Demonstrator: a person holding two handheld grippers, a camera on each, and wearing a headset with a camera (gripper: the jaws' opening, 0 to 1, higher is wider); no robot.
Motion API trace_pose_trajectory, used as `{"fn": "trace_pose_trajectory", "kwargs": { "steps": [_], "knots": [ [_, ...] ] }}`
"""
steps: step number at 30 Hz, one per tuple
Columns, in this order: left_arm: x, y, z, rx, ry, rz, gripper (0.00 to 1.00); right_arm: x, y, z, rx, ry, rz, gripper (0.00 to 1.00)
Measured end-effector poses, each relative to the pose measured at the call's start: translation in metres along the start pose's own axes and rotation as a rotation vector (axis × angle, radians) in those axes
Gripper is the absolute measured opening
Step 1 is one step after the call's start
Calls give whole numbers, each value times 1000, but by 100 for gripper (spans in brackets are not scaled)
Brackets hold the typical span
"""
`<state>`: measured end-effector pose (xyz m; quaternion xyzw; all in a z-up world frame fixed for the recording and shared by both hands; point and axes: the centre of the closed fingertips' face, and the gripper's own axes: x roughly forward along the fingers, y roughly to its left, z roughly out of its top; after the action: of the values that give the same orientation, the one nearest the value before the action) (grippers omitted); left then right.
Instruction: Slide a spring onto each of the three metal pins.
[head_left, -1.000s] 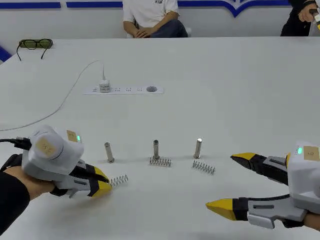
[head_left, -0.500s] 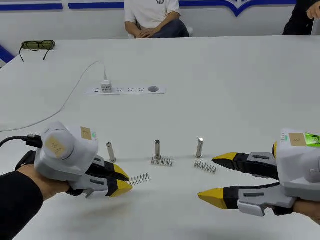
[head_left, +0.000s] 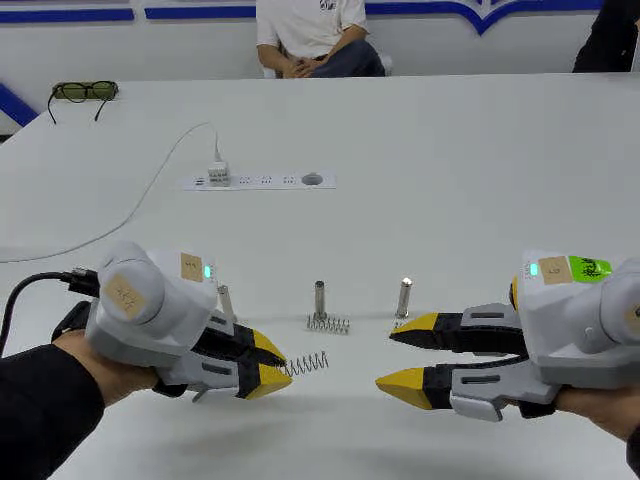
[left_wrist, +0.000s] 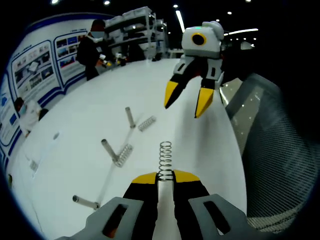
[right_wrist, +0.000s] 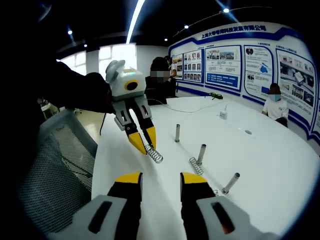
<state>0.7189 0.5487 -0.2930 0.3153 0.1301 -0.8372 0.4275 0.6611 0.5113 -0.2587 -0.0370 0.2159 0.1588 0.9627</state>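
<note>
Apparently aloft, left tongs (head_left: 273, 364) pinch spring (head_left: 306, 363) (open bench (head_left: 450, 180) around).

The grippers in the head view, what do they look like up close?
Both are chunky white-grey housings with black jaws ending in yellow tips, each with a small green light. The left gripper carries tan stickers and a black cable; the right gripper has a green sticker. The person wears a black sleeve.

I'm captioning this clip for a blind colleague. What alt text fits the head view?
The left tongs, shut, hold a spring by one end over a white table, facing the open right tongs. Beyond them stand three metal pins, with another spring lying at the foot of the middle pin.
</note>
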Motion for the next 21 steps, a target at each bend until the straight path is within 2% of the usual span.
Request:
{"fn": "trace_pose_trajectory", "kwargs": {
  "steps": [10,21],
  "knots": [
    [0,-12,18,34,-39,-20,10,14,8,9,-6,0,51,28],
    [1,-23,37,78,-77,-41,10,15,14,9,7,1,75,24]
  ]
}}
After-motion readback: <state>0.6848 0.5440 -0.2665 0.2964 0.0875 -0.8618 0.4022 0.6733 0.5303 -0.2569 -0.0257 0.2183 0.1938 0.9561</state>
